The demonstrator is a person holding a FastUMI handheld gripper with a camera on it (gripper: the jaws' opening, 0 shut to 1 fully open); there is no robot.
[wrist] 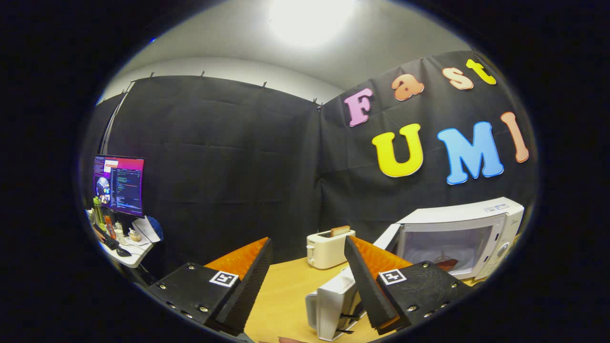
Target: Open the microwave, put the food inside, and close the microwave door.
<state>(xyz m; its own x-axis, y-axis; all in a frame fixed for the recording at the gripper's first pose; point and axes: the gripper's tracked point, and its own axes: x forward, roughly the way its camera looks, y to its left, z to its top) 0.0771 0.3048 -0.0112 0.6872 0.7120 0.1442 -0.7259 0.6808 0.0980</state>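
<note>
A white microwave [476, 214] stands on the wooden table [281, 295], beyond my right finger. Its door [387, 238] looks swung open to the left, showing the pale cavity. Something reddish, the food [445, 263], lies low inside it, partly hidden by my right finger. My gripper [307, 240] is raised above the table and points at the black cloth wall left of the microwave. It is open, with nothing between its fingers.
Just beyond the fingertips, a white toaster [328, 250] with a slice of bread [340, 231] stands at the table's back. A second white appliance [333, 305] sits close by my right finger. Off to the left is a desk [136, 252] with a monitor [119, 185], keyboard and bottles.
</note>
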